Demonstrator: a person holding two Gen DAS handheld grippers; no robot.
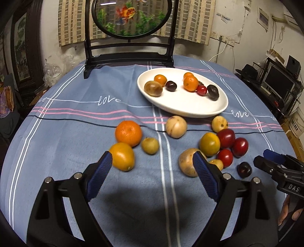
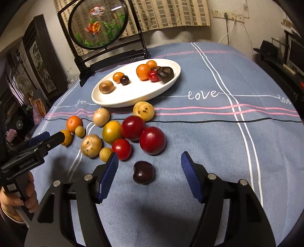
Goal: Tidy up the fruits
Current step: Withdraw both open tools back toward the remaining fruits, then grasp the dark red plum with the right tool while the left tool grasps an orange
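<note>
A white oval plate [image 1: 190,108] [image 2: 133,98] holds several small fruits: oranges, a brown one, dark ones and a red one. Loose fruits lie on the blue cloth in front of it: an orange [image 1: 128,133], a yellow-orange fruit [image 1: 122,156], tan fruits [image 1: 176,126], red ones [image 2: 152,140] and a dark plum [image 2: 143,172] [image 1: 244,169]. My left gripper [image 1: 152,161] is open above the cloth, between the yellow-orange fruit and a tan fruit [image 1: 187,162]. My right gripper [image 2: 149,161] is open, with the dark plum just ahead between its fingers.
A black stand with a round goldfish panel [image 1: 131,17] stands at the table's far edge behind the plate. The blue tablecloth [image 1: 76,117] has white and pink stripes. Shelves and a monitor [image 1: 277,83] stand off the table to the right.
</note>
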